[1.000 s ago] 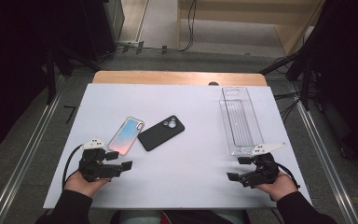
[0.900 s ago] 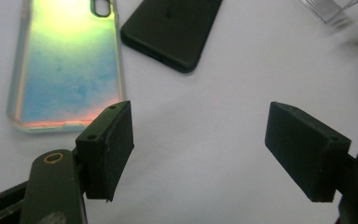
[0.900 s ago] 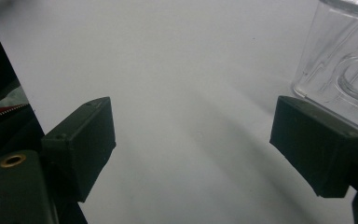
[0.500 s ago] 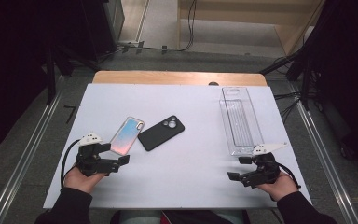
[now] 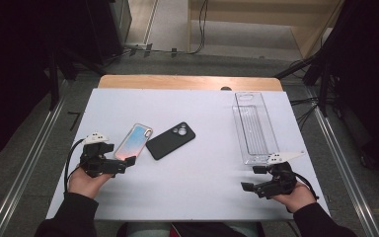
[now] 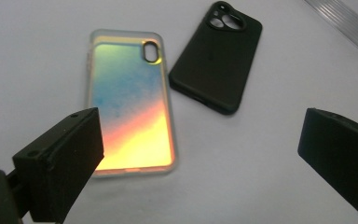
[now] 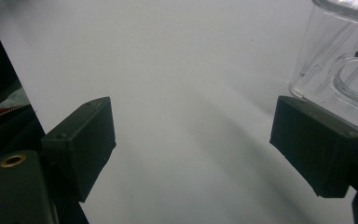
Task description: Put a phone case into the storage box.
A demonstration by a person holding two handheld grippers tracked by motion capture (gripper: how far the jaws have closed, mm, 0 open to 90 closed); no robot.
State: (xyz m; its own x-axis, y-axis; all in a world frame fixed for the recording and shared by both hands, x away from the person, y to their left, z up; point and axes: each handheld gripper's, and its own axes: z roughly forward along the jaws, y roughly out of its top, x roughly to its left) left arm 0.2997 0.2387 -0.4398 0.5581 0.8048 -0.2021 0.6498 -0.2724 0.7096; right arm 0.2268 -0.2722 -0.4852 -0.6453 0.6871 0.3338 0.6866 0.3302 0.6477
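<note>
A: Where do the 2 phone cases lie, high view?

B: Both rest flat on the white table (image 5: 202, 192), left of centre. The iridescent phone case (image 5: 134, 141) lies with its camera cut-out toward 1 o'clock. The black phone case (image 5: 170, 140) sits just beside it at 3 o'clock, its camera end also toward 1 o'clock. Whether their edges touch cannot be told from above; in the left gripper view the iridescent phone case (image 6: 129, 102) and the black phone case (image 6: 216, 56) stand slightly apart.

A: And the left gripper?

B: The left gripper (image 5: 128, 163) is held in the left hand (image 5: 86, 181) at 7 o'clock of the iridescent case, its tips at that case's near end. Its jaws have just been opening and now stand spread wide. In its own view, the left gripper (image 6: 200, 154) has only the case's near corner and bare table between the jaws; the pads press on nothing.

A: The right gripper?

B: The right gripper (image 5: 249, 178), in the right hand (image 5: 296, 195), sits at the table's 5 o'clock corner. Its jaws are spread over bare table, holding nothing.

A: What lies near it?

B: The clear plastic tray (image 5: 254, 126), at 12 o'clock of that gripper, running lengthwise toward the far edge. Its near corner (image 7: 340, 70) appears beside 1 jaw in the right gripper view.
</note>
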